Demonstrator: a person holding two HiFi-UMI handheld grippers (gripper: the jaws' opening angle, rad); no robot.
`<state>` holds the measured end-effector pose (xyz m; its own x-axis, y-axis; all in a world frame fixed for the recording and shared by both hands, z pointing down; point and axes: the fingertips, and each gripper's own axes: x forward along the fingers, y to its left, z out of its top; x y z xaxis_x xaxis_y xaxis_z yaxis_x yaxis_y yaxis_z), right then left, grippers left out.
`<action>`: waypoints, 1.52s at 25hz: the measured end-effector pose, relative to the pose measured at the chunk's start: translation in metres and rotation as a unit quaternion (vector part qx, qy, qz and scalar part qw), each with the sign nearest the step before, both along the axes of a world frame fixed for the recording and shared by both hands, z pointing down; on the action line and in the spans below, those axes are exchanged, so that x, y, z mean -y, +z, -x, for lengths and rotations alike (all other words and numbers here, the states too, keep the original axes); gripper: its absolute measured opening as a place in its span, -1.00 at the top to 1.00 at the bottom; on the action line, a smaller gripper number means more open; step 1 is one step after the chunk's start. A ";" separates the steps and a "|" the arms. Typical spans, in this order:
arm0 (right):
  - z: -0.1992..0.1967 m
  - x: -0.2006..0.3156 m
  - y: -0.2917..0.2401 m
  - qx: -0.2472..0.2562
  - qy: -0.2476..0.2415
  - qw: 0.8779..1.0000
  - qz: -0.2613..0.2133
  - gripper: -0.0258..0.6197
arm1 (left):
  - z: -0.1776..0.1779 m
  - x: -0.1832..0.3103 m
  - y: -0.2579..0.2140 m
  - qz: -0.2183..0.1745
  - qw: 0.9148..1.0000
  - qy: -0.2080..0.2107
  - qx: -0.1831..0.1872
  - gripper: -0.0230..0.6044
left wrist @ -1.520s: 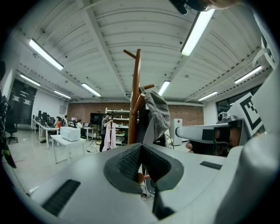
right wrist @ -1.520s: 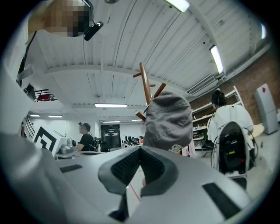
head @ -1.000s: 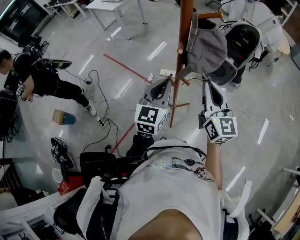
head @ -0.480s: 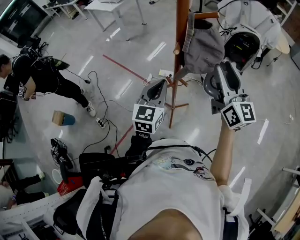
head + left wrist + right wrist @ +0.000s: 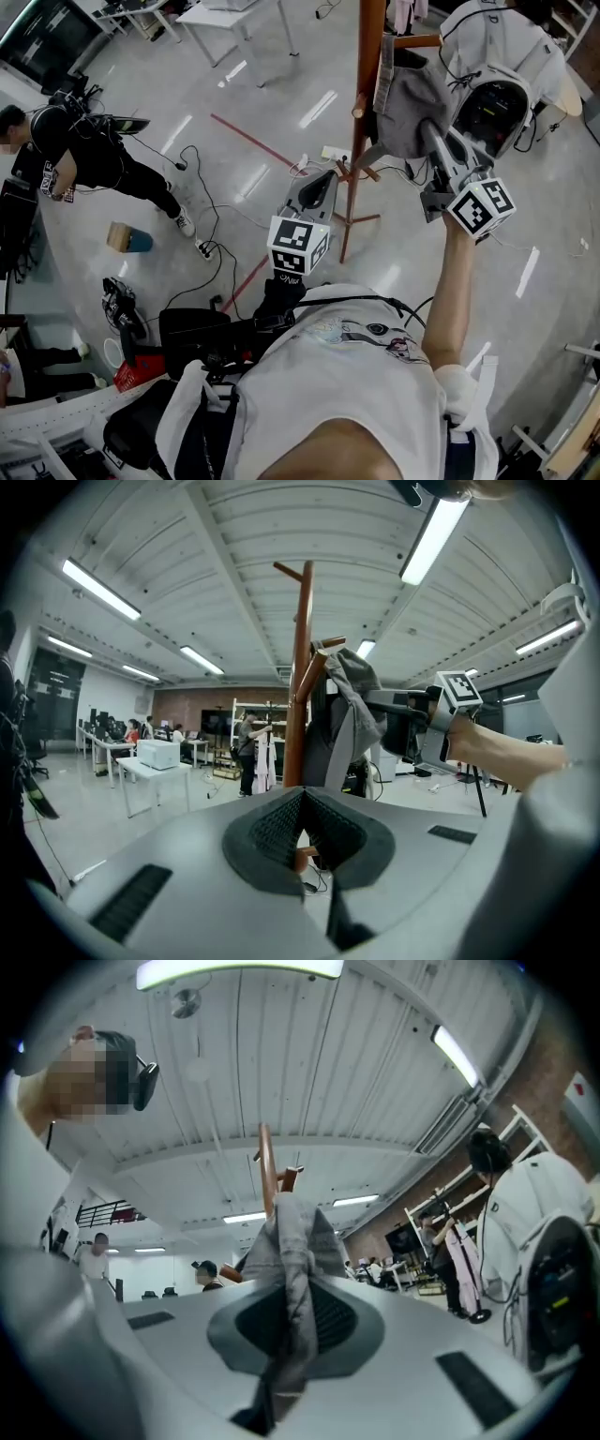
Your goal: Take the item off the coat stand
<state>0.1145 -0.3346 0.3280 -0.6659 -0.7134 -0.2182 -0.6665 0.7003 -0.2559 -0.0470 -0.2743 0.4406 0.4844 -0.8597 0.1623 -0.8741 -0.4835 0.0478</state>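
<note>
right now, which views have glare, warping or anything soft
Head view: sharp, with white light streaks glaring off the glossy floor. Left gripper view: fisheye, dark corners, the coat stand crisp. Right gripper view: same warp, ceiling lamp blown out, a mosaic patch top left, grey garment soft near the lens.

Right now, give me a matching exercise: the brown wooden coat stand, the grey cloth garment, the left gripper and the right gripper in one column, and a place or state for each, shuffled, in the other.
1. brown wooden coat stand
2. grey cloth garment
3. left gripper
4. right gripper

A. nothing between its jaws
B. hangs on the stand
C. upright on the glossy floor
D. grey fabric between its jaws

Pairs: 1-C, 2-B, 3-A, 4-D. The right gripper's jaws are closing on that fabric.
</note>
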 end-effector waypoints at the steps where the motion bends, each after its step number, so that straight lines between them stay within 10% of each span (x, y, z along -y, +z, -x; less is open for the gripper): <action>1: 0.000 -0.002 -0.003 -0.003 0.004 1.000 -0.008 0.85 | 0.002 0.000 0.000 -0.001 1.000 -0.002 0.000 0.92; 17: -0.071 -0.049 -0.081 0.055 0.159 0.979 -0.115 0.86 | -0.002 -0.007 -0.006 -0.006 1.000 0.000 -0.006 0.92; 38: -0.051 -0.106 0.042 -0.082 0.218 0.972 -0.006 0.86 | -0.023 -0.009 -0.045 -0.056 0.998 0.008 -0.015 0.92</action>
